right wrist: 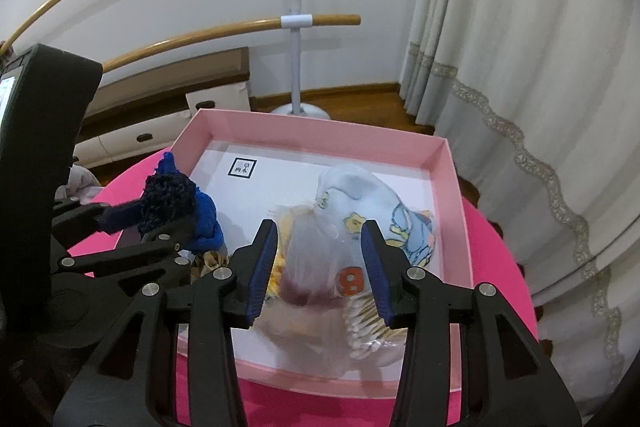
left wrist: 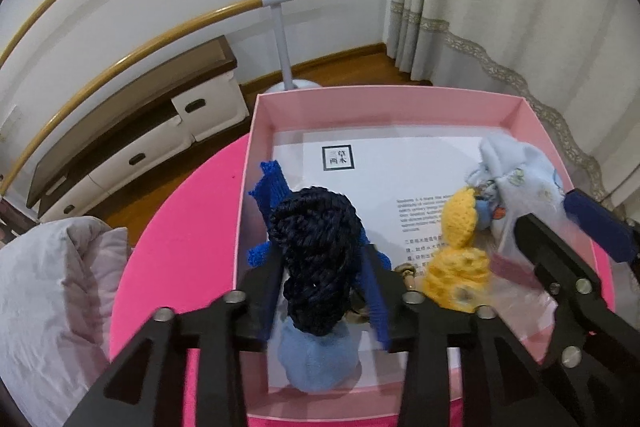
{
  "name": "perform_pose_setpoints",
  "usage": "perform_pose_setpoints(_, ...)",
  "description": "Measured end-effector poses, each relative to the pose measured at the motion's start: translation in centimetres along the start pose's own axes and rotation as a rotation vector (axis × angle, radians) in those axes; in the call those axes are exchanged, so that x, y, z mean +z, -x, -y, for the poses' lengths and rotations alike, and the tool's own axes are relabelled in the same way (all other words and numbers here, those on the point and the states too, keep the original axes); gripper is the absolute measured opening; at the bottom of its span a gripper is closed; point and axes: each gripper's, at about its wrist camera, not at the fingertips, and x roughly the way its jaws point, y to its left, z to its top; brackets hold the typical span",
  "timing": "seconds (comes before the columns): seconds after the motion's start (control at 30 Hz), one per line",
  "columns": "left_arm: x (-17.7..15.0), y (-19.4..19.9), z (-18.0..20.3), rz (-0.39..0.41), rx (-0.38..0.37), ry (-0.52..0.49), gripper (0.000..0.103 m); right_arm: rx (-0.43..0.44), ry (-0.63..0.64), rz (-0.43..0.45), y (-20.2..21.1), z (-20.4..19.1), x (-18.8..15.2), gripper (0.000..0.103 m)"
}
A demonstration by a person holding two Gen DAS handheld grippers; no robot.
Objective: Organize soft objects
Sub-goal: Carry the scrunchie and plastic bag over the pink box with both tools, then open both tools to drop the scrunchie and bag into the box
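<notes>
A pale pink box (left wrist: pixel 256 115) stands on a bright pink round table (left wrist: pixel 176 219). My left gripper (left wrist: pixel 322 267) is shut on a dark navy knitted doll (left wrist: pixel 316 247) with blue knit body, held over the box's left side. A yellow crocheted toy (left wrist: pixel 460 259) and a light blue printed cloth (left wrist: pixel 520 179) lie in the box. In the right wrist view my right gripper (right wrist: pixel 320 247) is open, its fingers on either side of a clear plastic bag (right wrist: pixel 312 259) by the printed cloth (right wrist: pixel 376 203). The navy doll (right wrist: pixel 172 199) shows at the left.
A white printed sheet (left wrist: pixel 380 163) lines the box floor. A grey cloth (left wrist: pixel 48 299) lies left of the table. A ballet barre stand (right wrist: pixel 296 39), low drawers (left wrist: pixel 140 147) and curtains (right wrist: pixel 520 67) stand behind. Cotton swabs (right wrist: pixel 364 327) lie in the bag.
</notes>
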Motion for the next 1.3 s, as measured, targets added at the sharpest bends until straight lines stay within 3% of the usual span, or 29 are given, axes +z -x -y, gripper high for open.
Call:
perform_pose_setpoints(0.03,0.1,0.0,-0.2,0.005,0.000,0.006,0.051,-0.007,-0.001,0.011,0.2,0.0,0.1,0.045)
perform_pose_setpoints(0.1,-0.4,0.0,-0.9,0.014,0.003,0.021,0.062,-0.045,-0.004,0.039,0.8,0.3,0.1,0.063)
perform_pose_setpoints(0.2,-1.1,0.2,-1.9,0.043,0.012,0.044,0.079,-0.091,-0.013,0.079,1.6,0.7,0.2,0.082)
perform_pose_setpoints(0.3,-2.1,0.6,-2.0,0.050,0.021,0.046,0.080,-0.086,-0.009,0.083,1.8,1.0,0.4,0.087)
perform_pose_setpoints(0.43,-4.2,1.7,-1.6,0.052,0.024,0.052,0.081,-0.093,-0.013,0.084,1.5,1.0,0.5,0.089)
perform_pose_setpoints(0.97,-4.4,3.1,-1.8,0.049,0.029,0.053,0.083,-0.085,-0.023,0.063,1.4,1.1,0.3,0.089)
perform_pose_setpoints(1.3,-6.3,6.1,-1.0,0.094,0.070,0.037,0.091,-0.102,-0.052,0.082,3.6,1.5,-0.8,0.089)
